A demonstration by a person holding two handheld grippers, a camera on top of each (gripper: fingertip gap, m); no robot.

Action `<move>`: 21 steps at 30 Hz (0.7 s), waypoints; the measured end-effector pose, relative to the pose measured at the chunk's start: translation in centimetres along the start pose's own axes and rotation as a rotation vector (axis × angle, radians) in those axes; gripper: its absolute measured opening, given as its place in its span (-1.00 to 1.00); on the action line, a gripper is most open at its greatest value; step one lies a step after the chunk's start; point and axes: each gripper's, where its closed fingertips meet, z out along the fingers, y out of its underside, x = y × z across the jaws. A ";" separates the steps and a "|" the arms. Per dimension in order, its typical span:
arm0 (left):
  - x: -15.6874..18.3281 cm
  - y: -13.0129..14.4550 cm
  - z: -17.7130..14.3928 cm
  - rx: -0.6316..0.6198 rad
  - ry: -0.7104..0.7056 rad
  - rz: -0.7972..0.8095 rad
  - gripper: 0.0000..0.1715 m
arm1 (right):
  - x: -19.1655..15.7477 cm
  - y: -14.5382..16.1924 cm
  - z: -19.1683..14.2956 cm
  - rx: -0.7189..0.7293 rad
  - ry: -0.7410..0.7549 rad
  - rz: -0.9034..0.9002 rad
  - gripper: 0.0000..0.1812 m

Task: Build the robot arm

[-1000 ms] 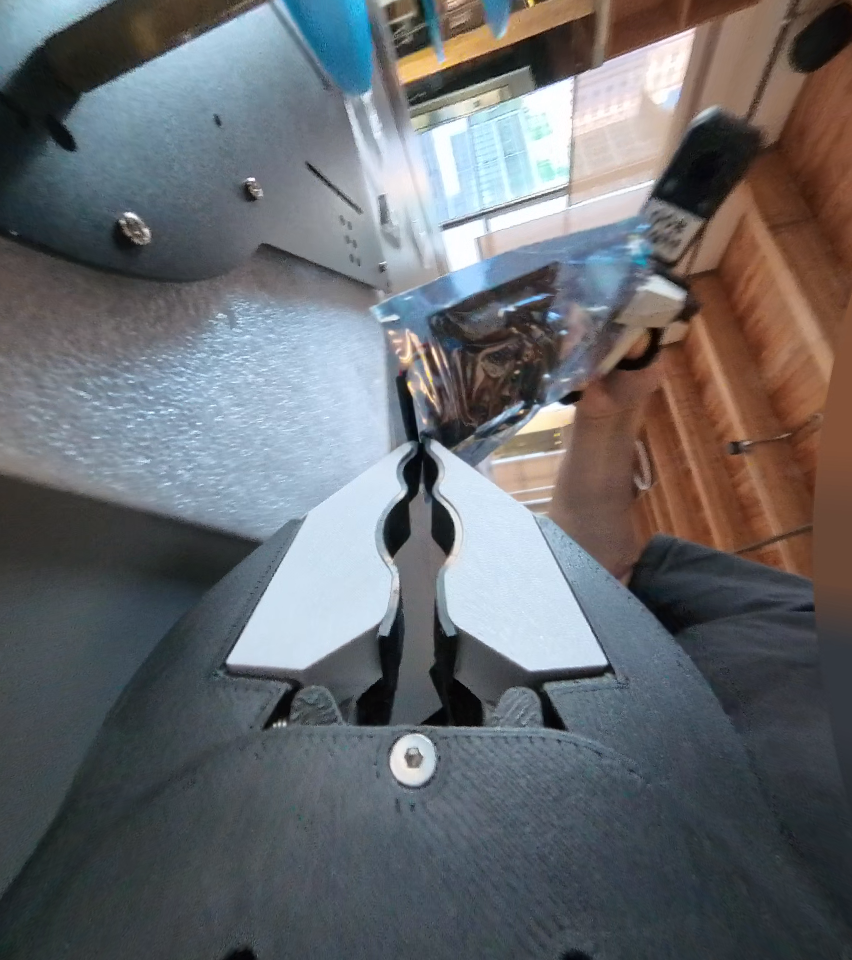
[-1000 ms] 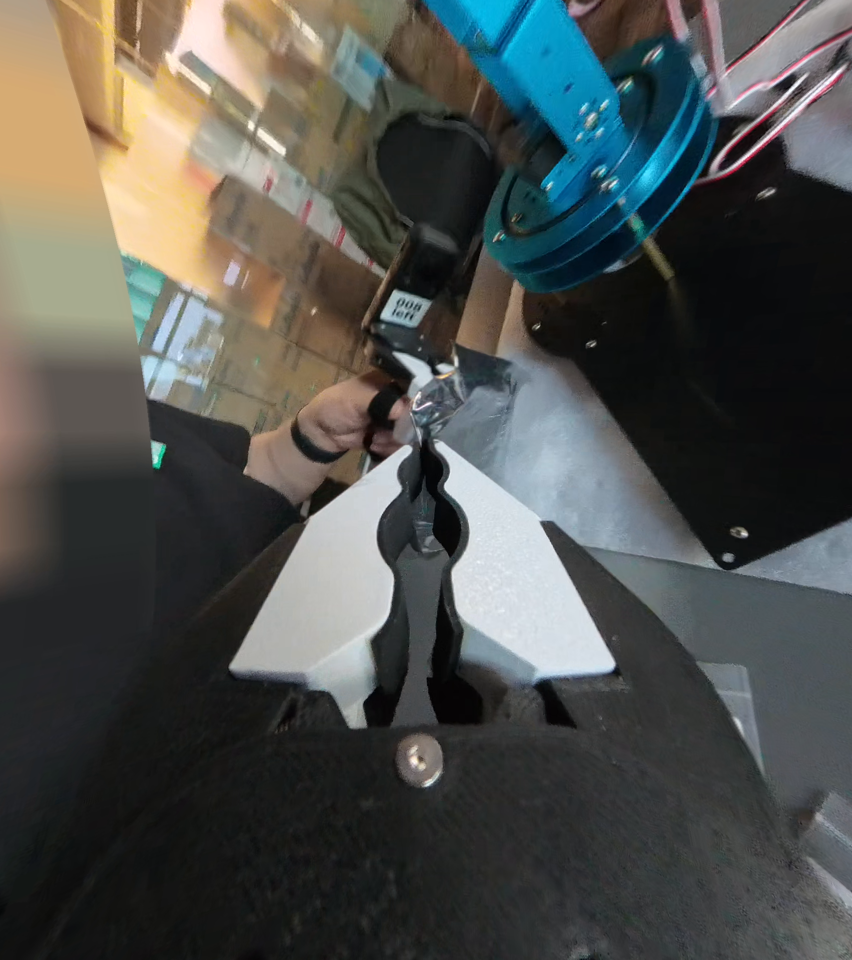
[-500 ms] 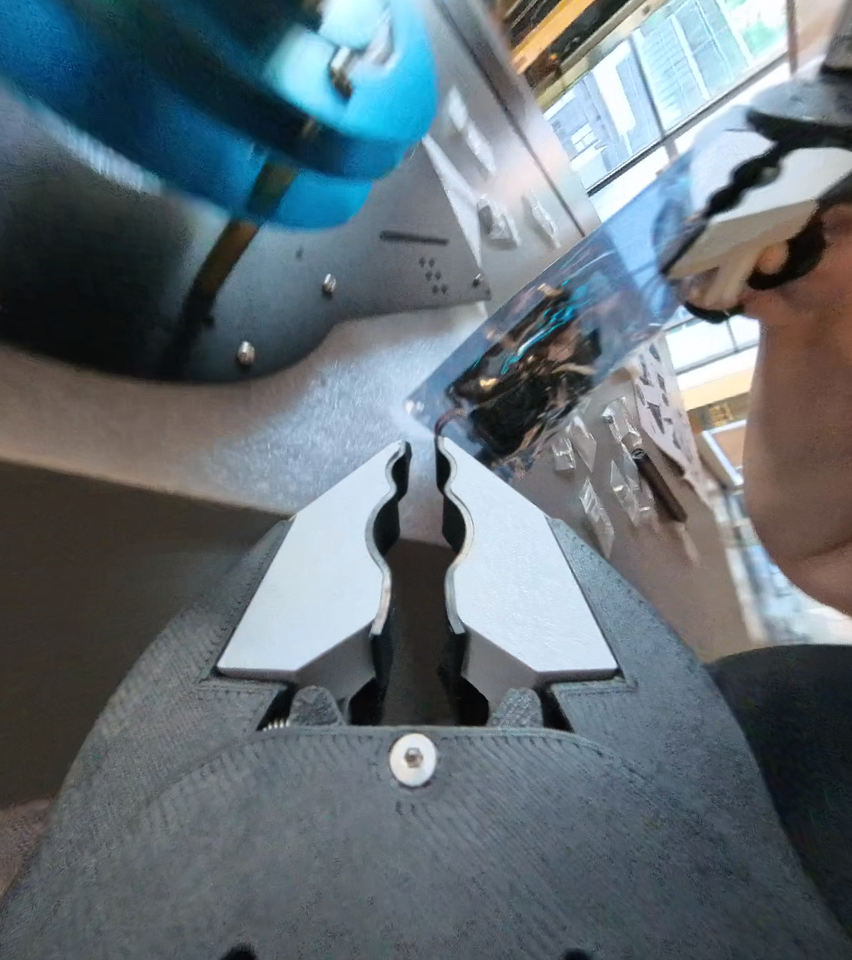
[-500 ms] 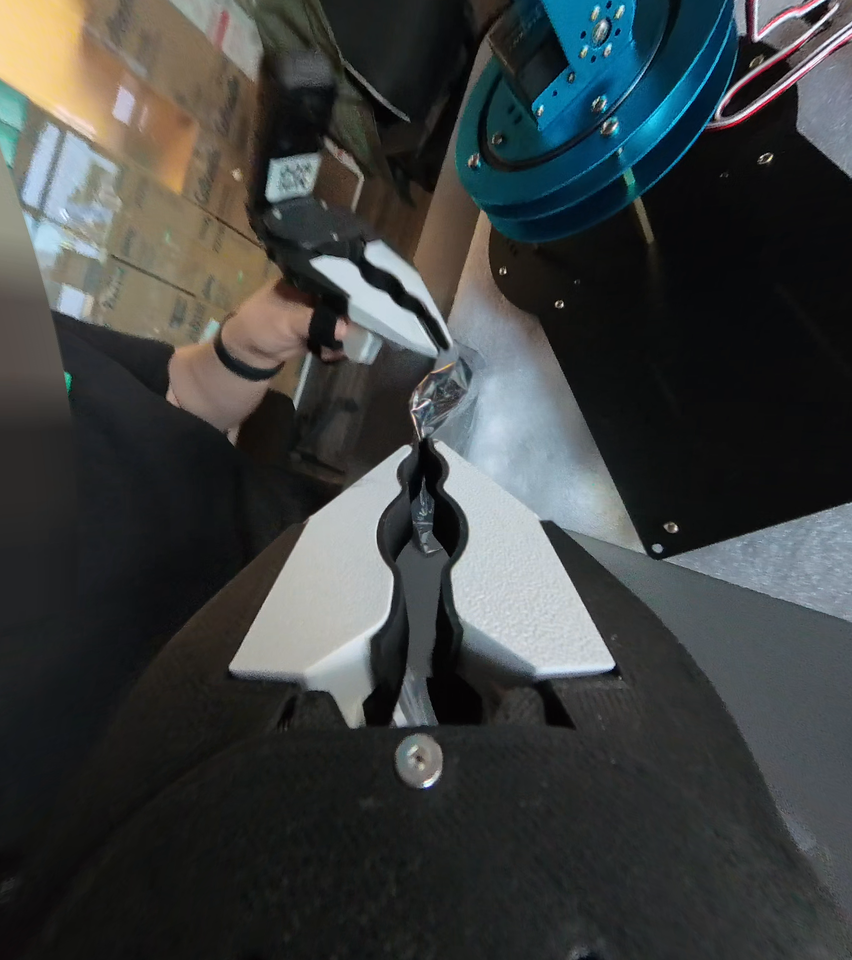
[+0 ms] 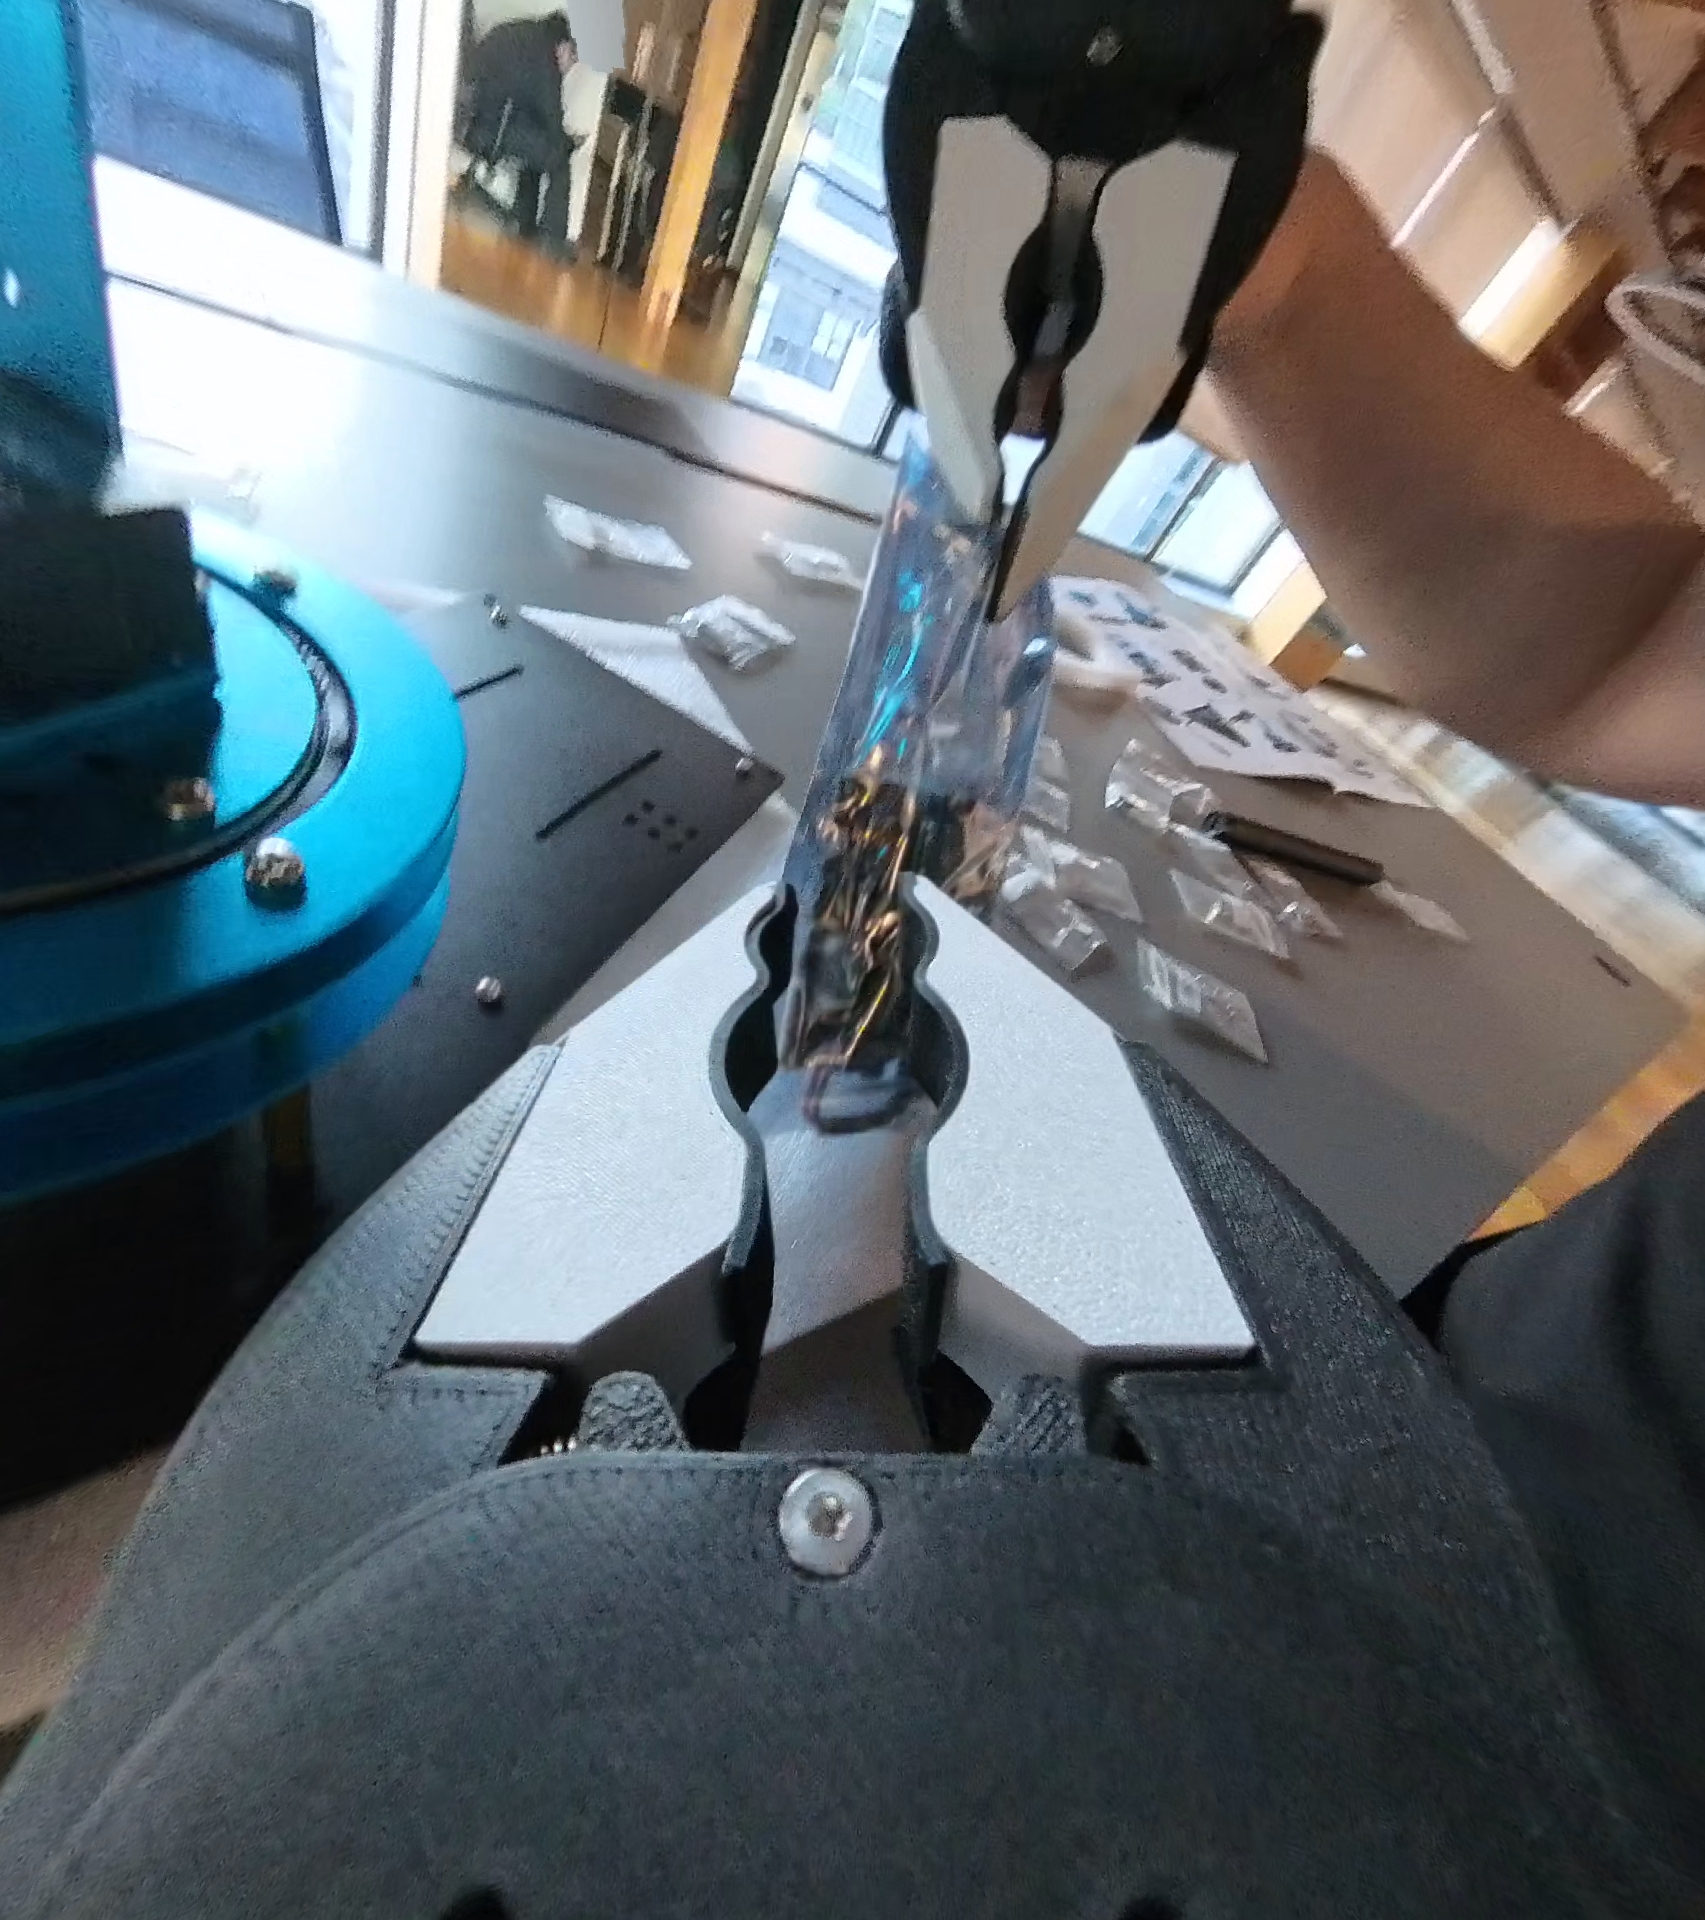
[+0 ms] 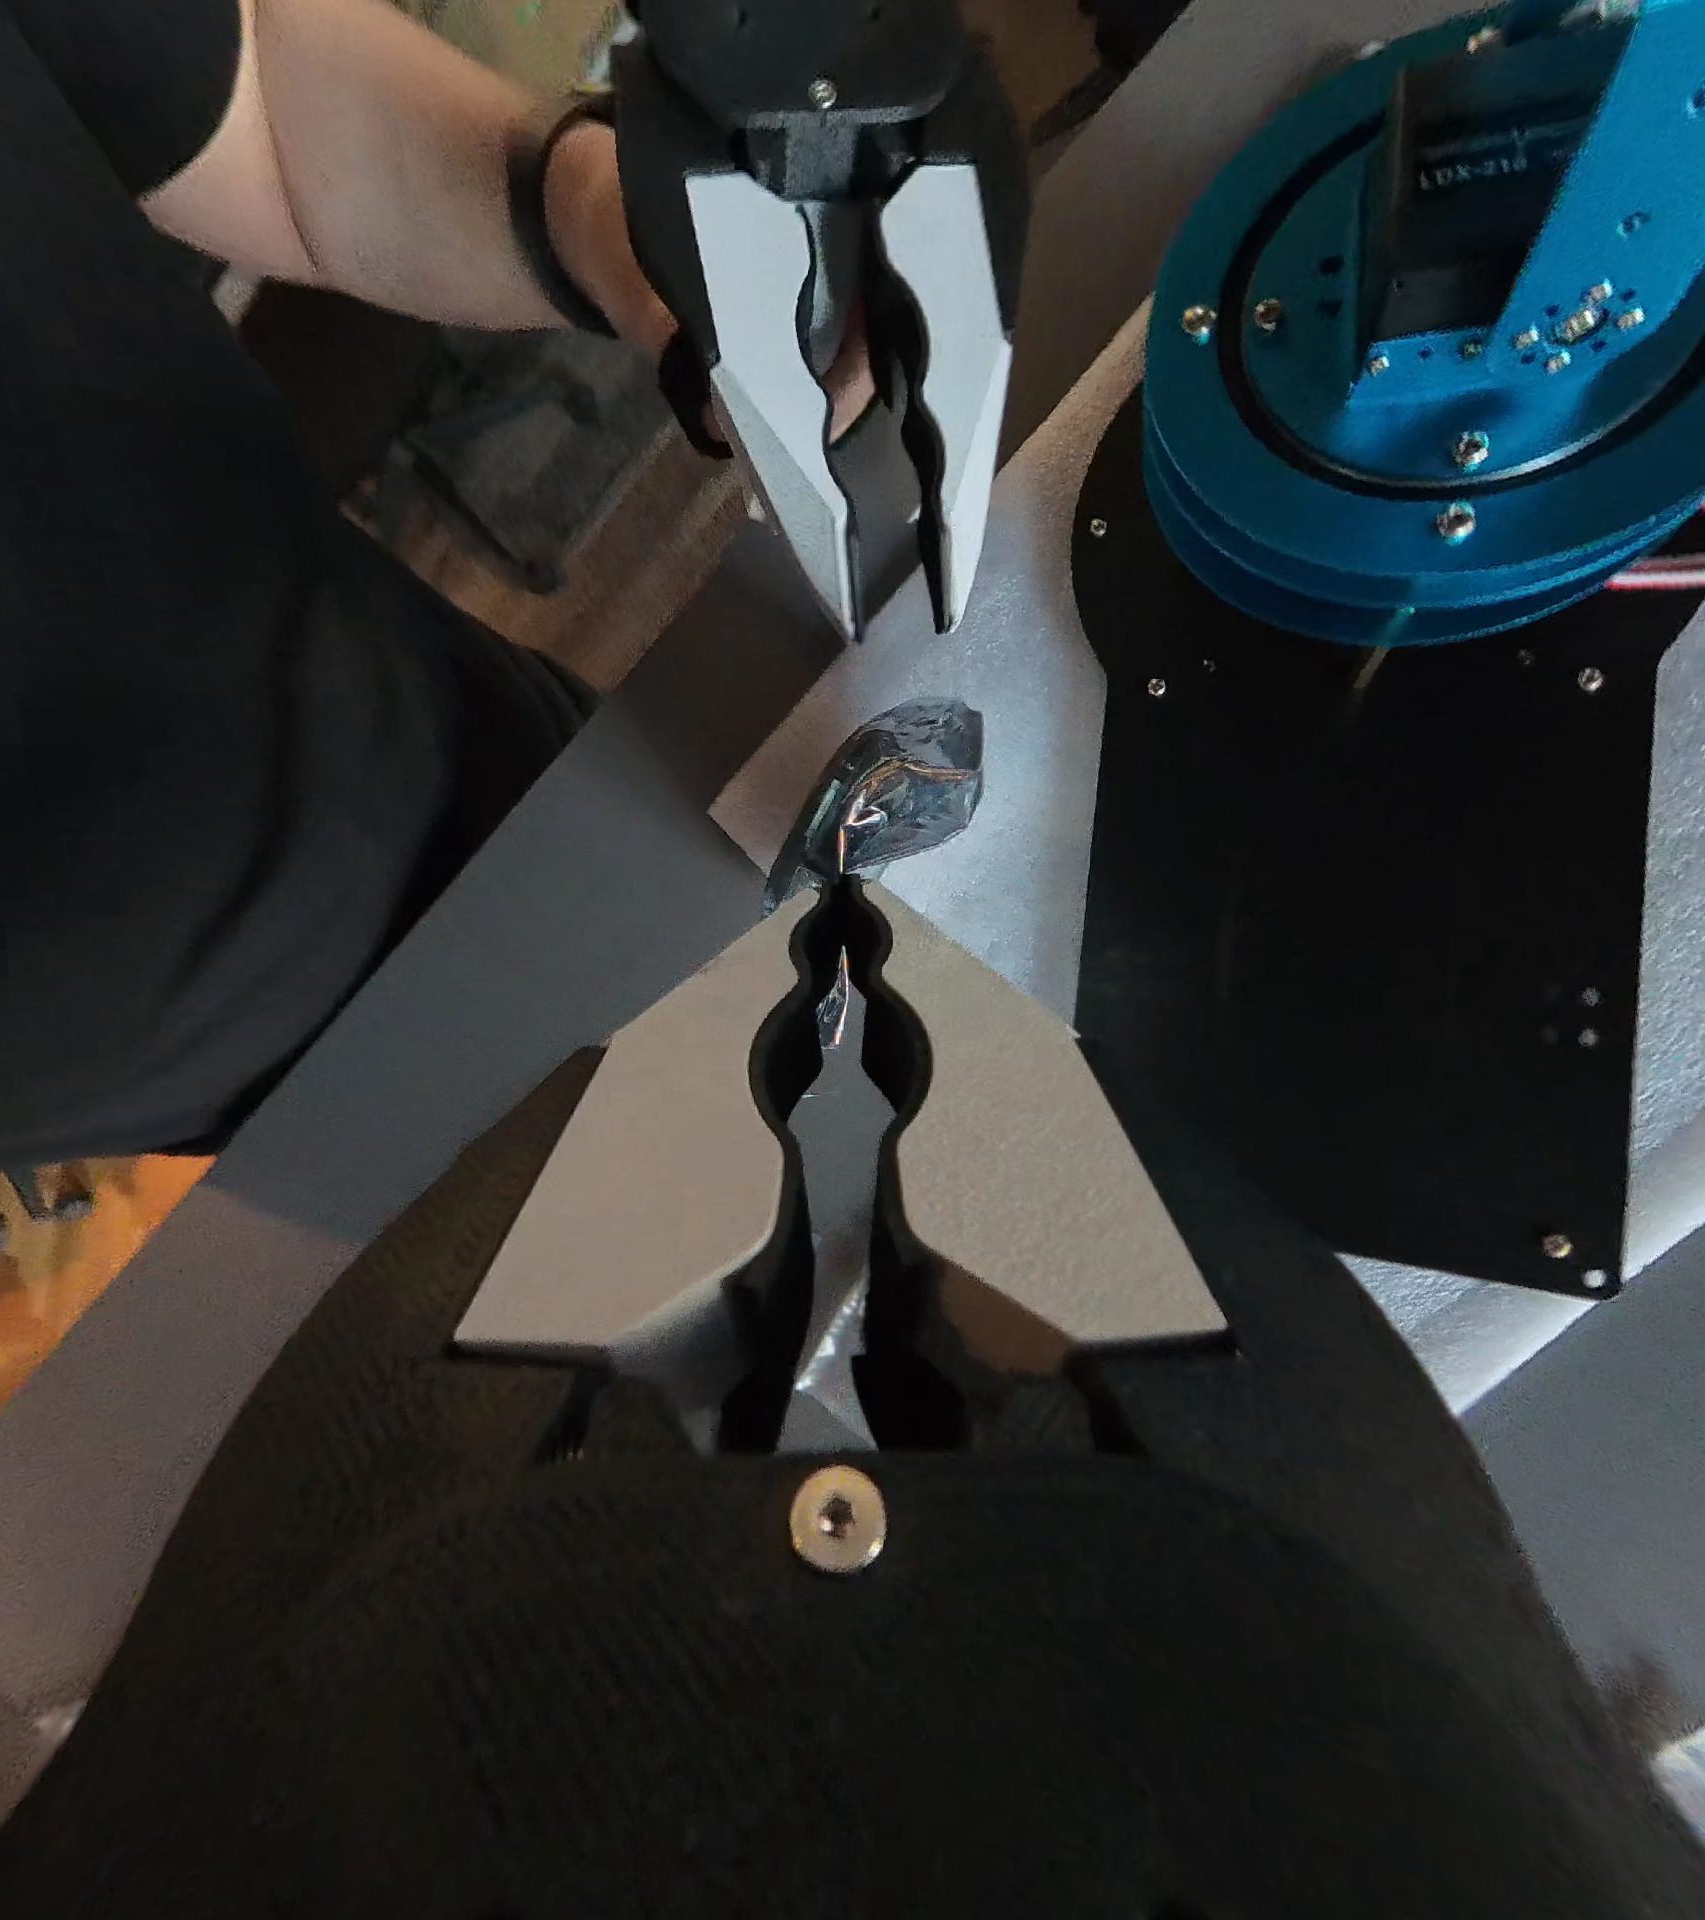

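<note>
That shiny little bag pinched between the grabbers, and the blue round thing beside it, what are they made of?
The bag looks like thin clear plastic film: glossy, crinkled, its dark contents showing through. The right gripper is shut on its edge. The blue disc looks like metal with a smooth coloured finish, possibly anodised aluminium, studded with small silver screws; paint cannot be ruled out.

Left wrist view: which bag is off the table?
The shiny bag with dark contents, pinched at its top by the right gripper; the small clear bags all lie on the dark table.
</note>
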 end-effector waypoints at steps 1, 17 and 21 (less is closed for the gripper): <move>0.3 -0.6 0.1 0.020 0.019 0.004 -0.77 | -0.2 -0.2 0.0 -0.017 0.003 -0.028 -1.00; 2.7 -2.6 1.6 0.066 0.235 0.096 -0.99 | -0.6 -3.0 0.7 0.002 0.250 -0.120 -0.76; 2.2 -2.7 1.2 0.091 0.235 0.080 -1.00 | -0.5 -3.5 -2.9 0.392 0.499 0.074 -0.54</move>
